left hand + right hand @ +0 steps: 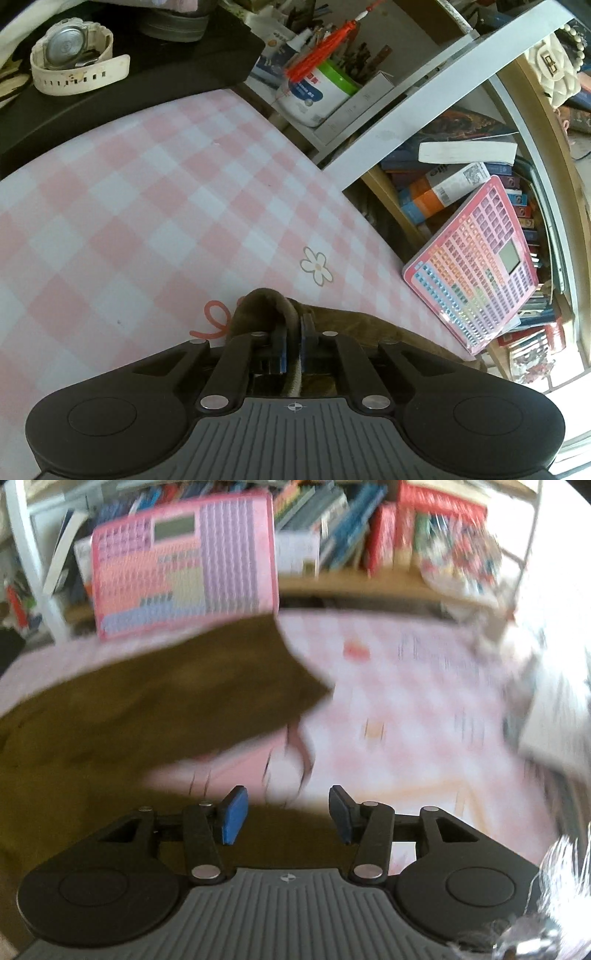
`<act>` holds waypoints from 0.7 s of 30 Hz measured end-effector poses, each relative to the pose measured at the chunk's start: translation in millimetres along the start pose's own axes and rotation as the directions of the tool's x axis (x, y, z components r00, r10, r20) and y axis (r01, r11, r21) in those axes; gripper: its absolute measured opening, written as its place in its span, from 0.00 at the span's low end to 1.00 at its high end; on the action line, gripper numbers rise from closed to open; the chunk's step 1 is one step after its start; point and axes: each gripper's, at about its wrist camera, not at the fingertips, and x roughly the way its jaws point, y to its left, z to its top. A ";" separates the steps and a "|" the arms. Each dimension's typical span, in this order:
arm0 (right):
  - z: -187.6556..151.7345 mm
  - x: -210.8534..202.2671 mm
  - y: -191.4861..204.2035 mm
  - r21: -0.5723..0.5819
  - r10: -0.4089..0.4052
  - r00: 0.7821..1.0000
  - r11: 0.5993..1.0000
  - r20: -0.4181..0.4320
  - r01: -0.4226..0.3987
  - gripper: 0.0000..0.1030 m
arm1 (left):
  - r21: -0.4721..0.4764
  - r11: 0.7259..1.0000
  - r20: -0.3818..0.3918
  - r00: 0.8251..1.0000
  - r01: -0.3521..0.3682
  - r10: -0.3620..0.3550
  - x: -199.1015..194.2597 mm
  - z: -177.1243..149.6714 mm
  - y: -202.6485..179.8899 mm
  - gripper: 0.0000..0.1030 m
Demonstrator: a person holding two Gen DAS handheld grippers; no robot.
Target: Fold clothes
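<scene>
Left gripper [293, 332]: blue pads pressed nearly together, pinching a fold of the brown garment [264, 308]. A bunched lump of cloth rises just above the fingertips at 12 o'clock of the pads; a pale strip of the fabric runs down between the pads toward the gripper body. The rest of the garment trails off toward 3 o'clock, lying on the pink-checked cloth [147, 206] that covers the table. A printed flower [317, 265] sits on the cloth at 1 o'clock from the pinch, apart from the garment. A red loop print [214, 317] lies at 9 o'clock, just beside the bunched cloth.

Right gripper [284, 812]: fingers spread about halfway, with nothing pinched. Blue pads [233, 818] stand apart with the checked cloth and a dark patch of garment visible through the gap; whether the pads touch fabric I cannot tell, as this view is motion-blurred. Garment [147, 701] fills the view from 9 to 11 o'clock of the gripper, its corner reaching out to about 12 o'clock, spread over the pink cloth [406, 686]. More brown fabric lies directly under the gripper body.

Surroundings: pink board [476, 266] leaning by the table edge at 3 o'clock in the left view, books [436, 192] behind it. White watch [72, 55] on a black surface at 10 o'clock.
</scene>
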 end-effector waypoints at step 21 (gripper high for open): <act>137.3 186.6 3.3 -0.212 0.218 0.975 0.955 0.032 -0.206 0.45 | 0.003 0.990 0.038 0.989 -0.141 0.141 4.7 -5.1 -32.1 0.12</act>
